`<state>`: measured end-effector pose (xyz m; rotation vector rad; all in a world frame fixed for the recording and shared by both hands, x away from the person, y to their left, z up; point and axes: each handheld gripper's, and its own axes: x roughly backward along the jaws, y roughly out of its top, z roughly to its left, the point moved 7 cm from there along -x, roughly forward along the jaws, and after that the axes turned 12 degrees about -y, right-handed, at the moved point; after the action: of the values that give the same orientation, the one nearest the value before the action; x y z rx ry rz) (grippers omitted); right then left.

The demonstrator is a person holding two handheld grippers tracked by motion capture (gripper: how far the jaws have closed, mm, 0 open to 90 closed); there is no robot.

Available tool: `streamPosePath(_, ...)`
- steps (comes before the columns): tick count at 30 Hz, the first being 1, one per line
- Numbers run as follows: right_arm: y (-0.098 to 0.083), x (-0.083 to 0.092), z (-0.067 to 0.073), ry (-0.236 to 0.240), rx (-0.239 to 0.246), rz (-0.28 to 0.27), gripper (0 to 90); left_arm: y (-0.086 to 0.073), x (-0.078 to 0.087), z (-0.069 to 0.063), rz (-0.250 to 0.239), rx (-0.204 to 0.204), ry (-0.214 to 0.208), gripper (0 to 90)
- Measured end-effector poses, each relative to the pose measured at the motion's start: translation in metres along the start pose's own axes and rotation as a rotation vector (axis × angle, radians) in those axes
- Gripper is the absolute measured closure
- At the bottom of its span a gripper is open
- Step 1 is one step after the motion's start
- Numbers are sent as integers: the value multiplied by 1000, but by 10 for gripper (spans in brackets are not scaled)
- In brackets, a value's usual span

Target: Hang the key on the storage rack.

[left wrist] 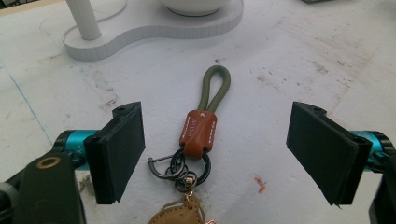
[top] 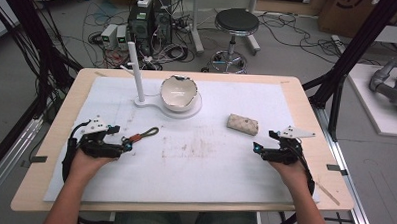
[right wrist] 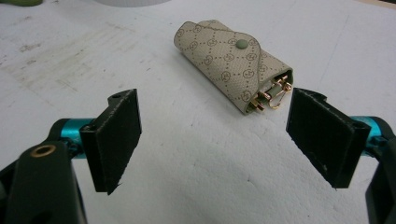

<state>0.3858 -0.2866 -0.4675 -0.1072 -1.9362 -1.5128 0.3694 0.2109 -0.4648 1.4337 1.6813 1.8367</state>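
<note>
Left tongs (left wrist: pixel 215 154) spread wide, jaws flanking the keychain (left wrist: pixel 198 133) without touching it; right tongs (right wrist: pixel 212 140) likewise spread, holding nothing, aimed toward the key pouch (right wrist: pixel 233 63). On the high view: keychain (top: pixel 140 136) flat on the white mat (top: pixel 204 162), just off the tip of the left tongs (top: pixel 127 144) toward 2 o'clock, olive cord loop pointing away, brown leather tab in the middle, dark rings and clasp nearest the jaws. Judged as the step in hand: closing on the keychain to lift it, probably toward the white stand (top: pixel 138 72) at 12 o'clock from it. To do it well: advance a little so the pads bracket the leather tab rather than the loose rings, keep the jaws level with the mat and low enough to catch the tab's flanks, then squeeze evenly; gripping the rings alone risks a slip or a swinging load. Outward from there: broken-edged white bowl (top: pixel 178 93) seated on the stand's base, at 1 o'clock from the keychain and well apart from it. Patterned key pouch (top: pixel 243 124) lying on its side at 10 o'clock from the right tongs (top: pixel 256 148), near but apart, snap flap shut, gold hooks showing at the open end. Wooden desk (top: pixel 307 103) edge framing the mat all round.
</note>
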Motion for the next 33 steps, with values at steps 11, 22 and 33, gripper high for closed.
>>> streamPosePath(11,-1,2,1,2,8,-5,184,0,0,0,-2,3,2,193)
streamPosePath(22,-2,2,3,4,14,5,183,0,-1,3,0,1,5,193)
streamPosePath(33,-8,7,3,8,17,9,184,5,-10,8,30,2,4,193)
